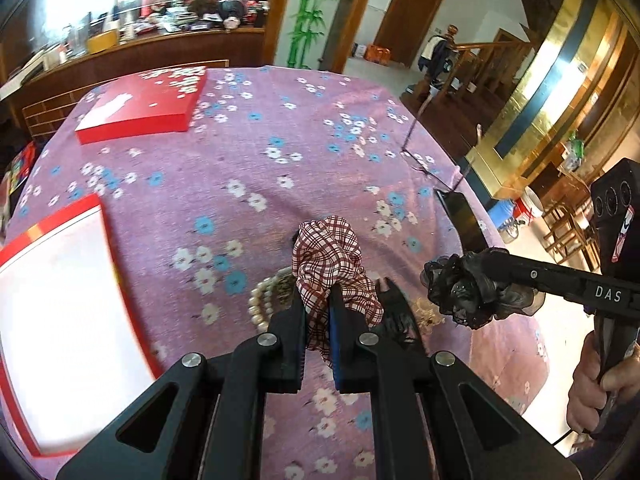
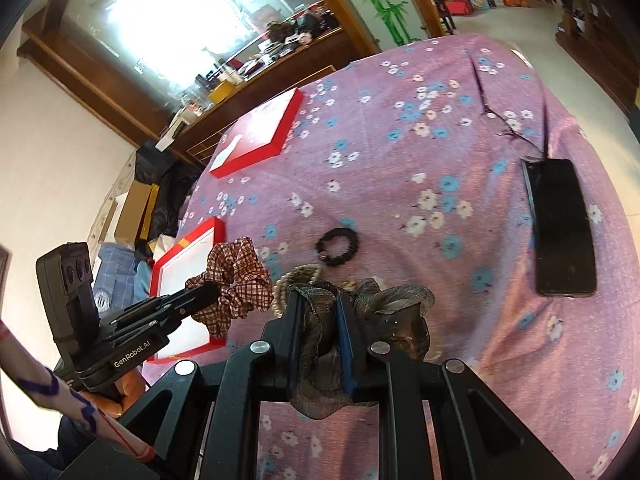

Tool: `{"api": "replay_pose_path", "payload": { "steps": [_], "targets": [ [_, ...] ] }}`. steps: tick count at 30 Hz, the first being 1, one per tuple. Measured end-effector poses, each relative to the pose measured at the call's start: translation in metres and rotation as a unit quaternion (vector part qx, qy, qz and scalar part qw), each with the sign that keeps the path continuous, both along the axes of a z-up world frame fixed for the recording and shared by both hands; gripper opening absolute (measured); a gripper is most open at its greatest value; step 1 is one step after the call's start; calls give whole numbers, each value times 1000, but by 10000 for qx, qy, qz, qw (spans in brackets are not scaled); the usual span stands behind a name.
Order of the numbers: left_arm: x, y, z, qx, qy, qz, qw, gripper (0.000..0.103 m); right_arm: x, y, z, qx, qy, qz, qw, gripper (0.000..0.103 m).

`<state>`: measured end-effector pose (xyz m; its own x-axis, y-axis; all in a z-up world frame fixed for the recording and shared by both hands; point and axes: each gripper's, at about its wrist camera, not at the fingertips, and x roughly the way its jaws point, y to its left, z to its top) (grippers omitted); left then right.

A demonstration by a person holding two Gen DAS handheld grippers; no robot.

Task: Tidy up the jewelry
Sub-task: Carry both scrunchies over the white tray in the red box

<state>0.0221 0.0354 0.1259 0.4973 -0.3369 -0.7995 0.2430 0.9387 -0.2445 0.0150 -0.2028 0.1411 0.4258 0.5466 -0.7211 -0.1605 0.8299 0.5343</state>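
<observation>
Left gripper clenched on plaid scrunchie, lifted above tablecloth. Right gripper clamped on dark sheer scrunchie, also raised. Pearl bracelet on cloth just beneath both, partly hidden. Small black hair tie lies beyond pearls. Open red box at left edge; red lid at far side. Phone and glasses lie right.

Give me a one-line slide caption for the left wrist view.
Left tongs pinch a plaid scrunchie above pearl beads while right tongs lift a black sheer scrunchie over the floral tablecloth.
</observation>
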Motion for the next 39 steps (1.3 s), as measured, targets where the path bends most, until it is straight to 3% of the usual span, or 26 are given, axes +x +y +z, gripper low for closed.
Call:
{"api": "replay_pose_path", "payload": {
  "steps": [12, 23, 30, 39],
  "targets": [
    [-30, 100, 1, -77, -23, 891, 9960, 9, 12, 100, 11, -73, -85, 888, 9960, 18],
    [-52, 238, -10, 85, 40, 1998, 9798, 9, 39, 246, 5, -44, -125, 1841, 9828, 18],
    [-29, 306, -29, 216, 132, 2551, 9666, 10, 82, 336, -10, -314, -235, 2058, 9778, 19],
    [15, 341, -58, 180, 179, 2835, 9586, 10, 134, 411, -47, -494, -256, 1813, 9818, 19]
  ]
}}
